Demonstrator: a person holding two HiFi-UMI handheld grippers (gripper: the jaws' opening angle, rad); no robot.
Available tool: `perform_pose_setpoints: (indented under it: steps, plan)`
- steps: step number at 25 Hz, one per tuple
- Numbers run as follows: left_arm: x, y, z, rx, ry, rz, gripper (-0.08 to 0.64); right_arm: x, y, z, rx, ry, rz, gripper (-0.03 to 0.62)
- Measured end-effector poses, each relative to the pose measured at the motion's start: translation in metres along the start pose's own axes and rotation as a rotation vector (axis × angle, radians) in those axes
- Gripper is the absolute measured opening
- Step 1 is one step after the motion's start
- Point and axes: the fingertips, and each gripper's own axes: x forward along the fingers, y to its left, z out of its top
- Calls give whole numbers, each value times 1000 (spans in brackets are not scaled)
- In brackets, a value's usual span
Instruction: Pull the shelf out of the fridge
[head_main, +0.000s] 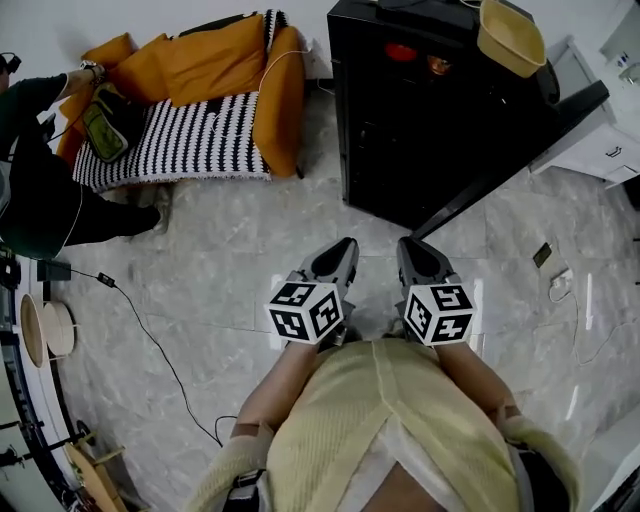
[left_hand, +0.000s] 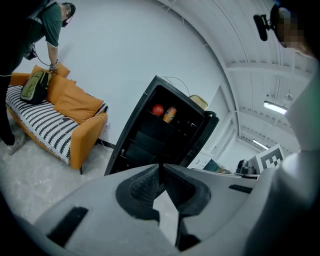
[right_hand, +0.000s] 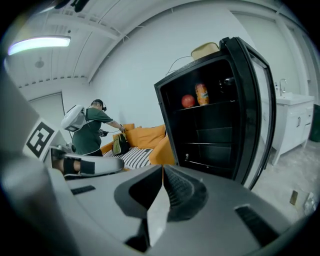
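A black fridge (head_main: 420, 110) stands open ahead of me, its door (head_main: 520, 150) swung out to the right. Dark shelves (right_hand: 215, 142) show inside, with a red fruit (right_hand: 188, 101) and an orange bottle (right_hand: 201, 93) on the top one. My left gripper (head_main: 343, 248) and right gripper (head_main: 408, 246) hover side by side over the floor, a short way in front of the fridge. Both are shut with nothing between the jaws. In the left gripper view the fridge (left_hand: 160, 135) is still some distance off.
An orange sofa (head_main: 190, 100) with a striped cover stands at the left, and a person (head_main: 35, 180) bends over it. A cable (head_main: 150, 340) trails across the marble floor. A yellow basin (head_main: 510, 35) rests on the fridge top. White cabinets (head_main: 600, 140) stand at the right.
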Motion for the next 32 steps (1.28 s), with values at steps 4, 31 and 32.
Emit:
perform_pose_setpoints:
  steps: [4, 31, 32]
  plan:
    - [-4, 13, 4, 15, 34, -43, 41, 6, 12, -4, 37, -15, -40, 31]
    - [52, 41, 8, 24, 94, -181, 41, 28, -17, -15, 238, -83, -261, 31]
    - [58, 42, 9, 29, 93, -177, 41, 32, -23, -14, 248, -86, -262, 31]
